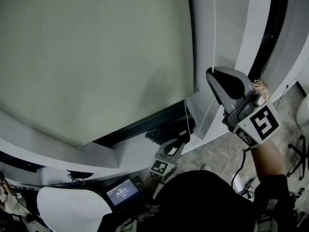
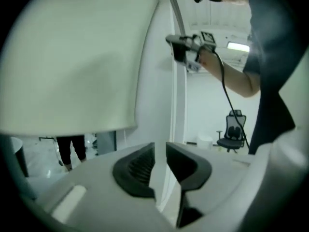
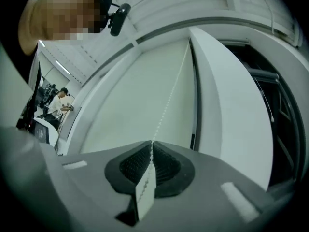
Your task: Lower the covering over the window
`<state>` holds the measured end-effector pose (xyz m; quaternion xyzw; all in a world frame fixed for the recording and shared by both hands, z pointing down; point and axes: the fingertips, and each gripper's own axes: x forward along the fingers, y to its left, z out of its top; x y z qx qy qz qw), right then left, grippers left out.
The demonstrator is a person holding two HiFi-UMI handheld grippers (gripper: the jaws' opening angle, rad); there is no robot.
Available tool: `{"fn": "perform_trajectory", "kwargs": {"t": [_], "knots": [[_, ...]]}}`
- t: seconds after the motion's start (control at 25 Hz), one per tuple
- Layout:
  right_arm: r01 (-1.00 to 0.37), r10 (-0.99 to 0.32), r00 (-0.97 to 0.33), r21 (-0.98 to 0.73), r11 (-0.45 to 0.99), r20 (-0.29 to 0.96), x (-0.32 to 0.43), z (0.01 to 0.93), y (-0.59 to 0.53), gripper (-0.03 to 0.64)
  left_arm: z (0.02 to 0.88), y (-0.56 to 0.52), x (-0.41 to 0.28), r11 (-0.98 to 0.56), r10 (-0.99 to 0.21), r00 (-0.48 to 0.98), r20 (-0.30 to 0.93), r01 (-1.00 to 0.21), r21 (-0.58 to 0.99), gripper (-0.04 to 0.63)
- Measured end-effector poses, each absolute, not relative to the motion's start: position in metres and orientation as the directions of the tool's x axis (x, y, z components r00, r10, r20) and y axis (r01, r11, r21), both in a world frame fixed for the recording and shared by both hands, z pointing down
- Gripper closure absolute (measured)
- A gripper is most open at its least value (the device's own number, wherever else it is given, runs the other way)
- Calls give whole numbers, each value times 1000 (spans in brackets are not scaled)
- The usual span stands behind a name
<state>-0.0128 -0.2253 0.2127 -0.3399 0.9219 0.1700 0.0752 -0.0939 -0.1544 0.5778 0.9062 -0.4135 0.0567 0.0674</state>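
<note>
A pale roller blind [image 1: 96, 57] covers most of the window, with its bottom edge above a dark strip of glass [image 1: 145, 125]. To its right a white bead chain [image 1: 214, 28] hangs down into my right gripper [image 1: 211, 72]. In the right gripper view, that gripper [image 3: 151, 158] is shut on the bead chain [image 3: 169, 100], which runs up along the blind [image 3: 135, 95]. My left gripper [image 1: 182, 138] is lower, by a thin strand [image 1: 185, 115] near the sill. Its jaws [image 2: 160, 166] stand slightly apart, and I see nothing gripped between them. The blind [image 2: 72, 57] fills the left side of that view.
A white window frame [image 1: 251, 37] runs beside the chain. Below me are a small lit screen [image 1: 121, 192] and a white rounded object [image 1: 72, 207]. An office chair [image 2: 234, 129] stands in the room. A person's legs [image 2: 72, 151] show under the blind.
</note>
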Motion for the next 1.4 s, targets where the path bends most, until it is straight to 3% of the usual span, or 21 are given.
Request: {"fn": "perform_trajectory", "kwargs": {"t": [0.16, 0.32, 0.48, 0.68, 0.84, 0.92, 1.2, 1.28, 1.4], "knots": [[-665, -662, -745, 145, 732, -75, -11, 335, -231, 603, 485, -171, -97, -620, -771, 637, 9, -753, 223, 522], [-676, -698, -711, 190, 712, 83, -26, 440, -218, 604, 393, -194, -74, -697, -717, 666, -207, -689, 196, 511], [-649, -657, -714, 124, 751, 241, -41, 528, -199, 603, 327, -215, -43, -754, -653, 677, -340, -625, 204, 483], [-623, -618, -731, 86, 778, 289, -49, 548, -183, 603, 270, -217, -26, -791, -581, 690, -431, -604, 98, 459], [-599, -593, -750, 80, 797, 293, -49, 546, -172, 603, 257, -223, -14, -797, -568, 693, -445, -598, 87, 517], [-590, -587, -755, 86, 803, 292, -50, 544, -169, 603, 254, -223, -9, -805, -554, 712, -432, -591, 57, 592], [-664, -643, -706, 39, 747, 298, -19, 538, -184, 603, 346, -248, -15, -784, -621, 756, -207, -596, 177, 598], [-638, -627, -712, 81, 766, 315, -22, 538, -184, 604, 352, -242, -17, -791, -611, 761, -217, -579, 197, 597], [-607, -586, -742, 45, 793, 325, -35, 546, -183, 603, 319, -219, -7, -837, -541, 790, -289, -539, 93, 592]]}}
